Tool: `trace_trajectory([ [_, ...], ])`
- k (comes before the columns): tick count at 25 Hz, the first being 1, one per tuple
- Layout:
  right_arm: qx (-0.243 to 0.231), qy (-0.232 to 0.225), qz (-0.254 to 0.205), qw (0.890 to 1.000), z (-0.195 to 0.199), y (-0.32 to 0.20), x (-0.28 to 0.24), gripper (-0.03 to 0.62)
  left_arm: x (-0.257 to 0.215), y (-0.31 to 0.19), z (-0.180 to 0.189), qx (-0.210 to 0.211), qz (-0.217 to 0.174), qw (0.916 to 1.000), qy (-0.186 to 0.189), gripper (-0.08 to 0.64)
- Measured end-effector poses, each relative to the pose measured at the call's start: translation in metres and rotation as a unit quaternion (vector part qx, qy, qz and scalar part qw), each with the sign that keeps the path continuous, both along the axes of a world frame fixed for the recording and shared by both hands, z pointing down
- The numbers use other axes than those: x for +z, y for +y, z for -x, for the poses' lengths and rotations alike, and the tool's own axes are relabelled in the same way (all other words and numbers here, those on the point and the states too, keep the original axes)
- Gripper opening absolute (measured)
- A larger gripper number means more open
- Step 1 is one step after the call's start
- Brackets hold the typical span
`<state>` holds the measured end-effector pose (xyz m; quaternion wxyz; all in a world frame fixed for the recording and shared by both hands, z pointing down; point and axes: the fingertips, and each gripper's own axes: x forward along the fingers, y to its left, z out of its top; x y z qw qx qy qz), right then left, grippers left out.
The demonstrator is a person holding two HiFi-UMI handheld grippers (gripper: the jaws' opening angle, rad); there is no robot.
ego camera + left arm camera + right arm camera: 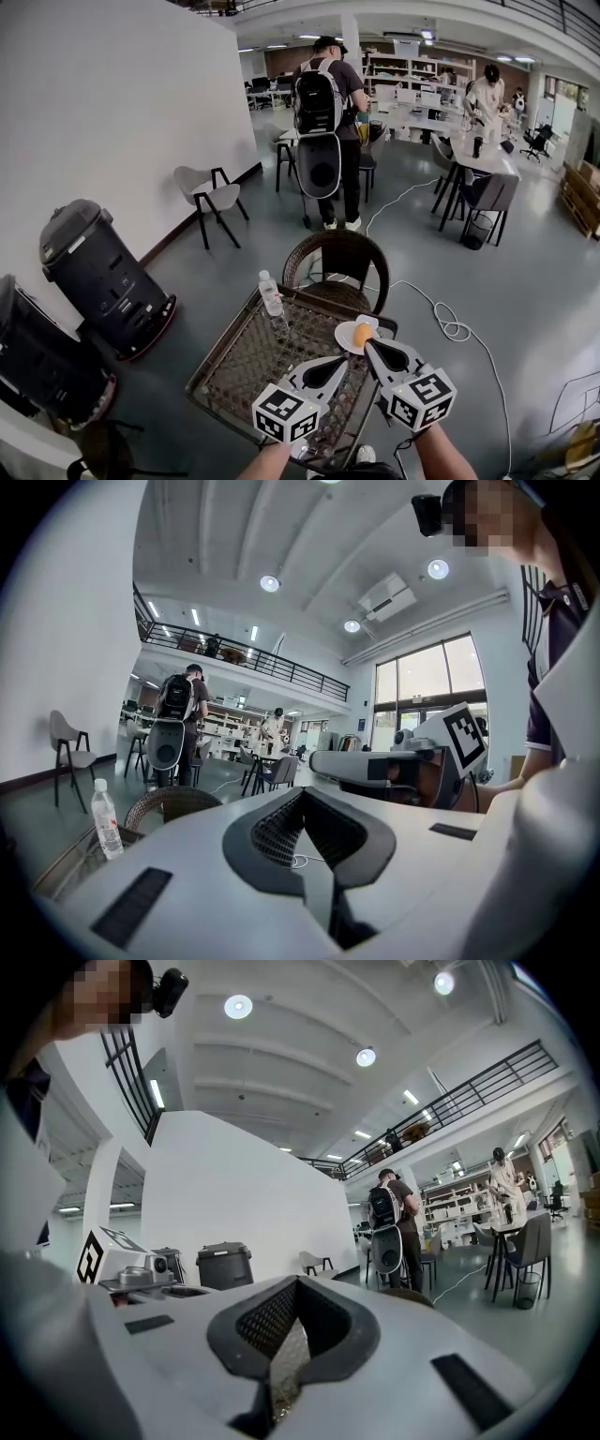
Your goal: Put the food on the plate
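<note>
Jaws are together on the left gripper (343,362) and the right gripper (367,344), both empty. The food (361,334) lies on the plate (343,343) at the table's (234,366) far right corner.

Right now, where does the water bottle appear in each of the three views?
Head view: the bottle stands near the picture's centre, at the far left edge of the table.
Left gripper view: lower left.
Right gripper view: not in it.
Shared landmark: the person with the backpack.
</note>
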<state>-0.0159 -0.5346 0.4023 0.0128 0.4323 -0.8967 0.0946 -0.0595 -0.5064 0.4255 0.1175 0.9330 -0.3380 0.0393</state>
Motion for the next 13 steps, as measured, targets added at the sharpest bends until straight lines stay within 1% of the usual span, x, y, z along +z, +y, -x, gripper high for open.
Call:
trace_trajectory([
  [13, -0.003, -0.002, 0.001, 1.0, -0.01, 0.005, -0.001, 0.003, -0.003, 0.006, -0.011, 0.008, -0.008, 0.9999, -0.013, 0.009],
])
